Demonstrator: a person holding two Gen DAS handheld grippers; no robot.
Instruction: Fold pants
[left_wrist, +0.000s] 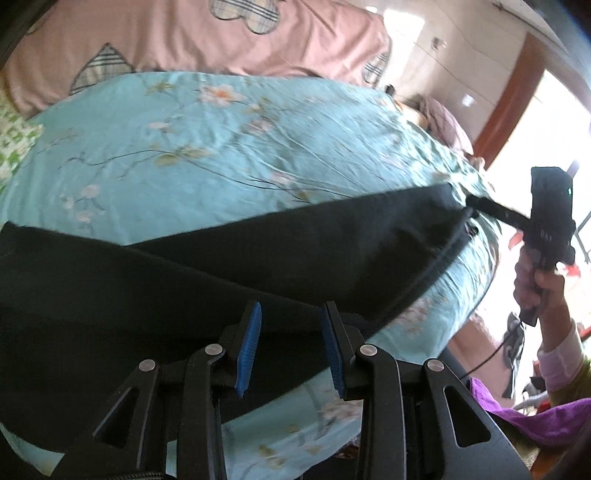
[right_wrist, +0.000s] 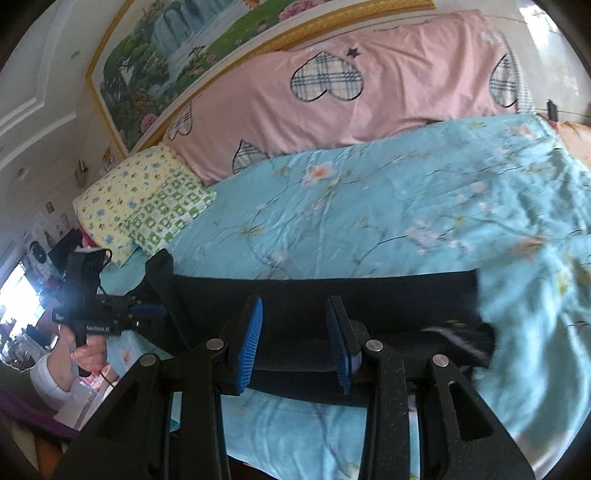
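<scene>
A: Largest first. The bed (right_wrist: 369, 206), covered by a light blue floral sheet, carries everything. A pink quilt (right_wrist: 369, 92) with plaid hearts lies along its far side; beside that sits a yellow-and-green pillow (right_wrist: 147, 206).

B: And the garment?

A: Black pants (left_wrist: 229, 266) lie stretched in a long band across the near edge of the bed, on the sheet. In the right wrist view the same pants (right_wrist: 332, 295) run left to right just beyond the fingers.

B: Left gripper (left_wrist: 291, 343)?

A: Blue pads apart, a moderate gap, nothing between them; it hovers over the pants. From the right wrist view it appears at the left (right_wrist: 147, 310), at one end of the pants.

B: Right gripper (right_wrist: 295, 343)?

A: Same: parted, holding nothing. In the left wrist view it shows at the far right (left_wrist: 480, 206), its tip at the other end of the pants; contact is too blurred to judge.
</scene>
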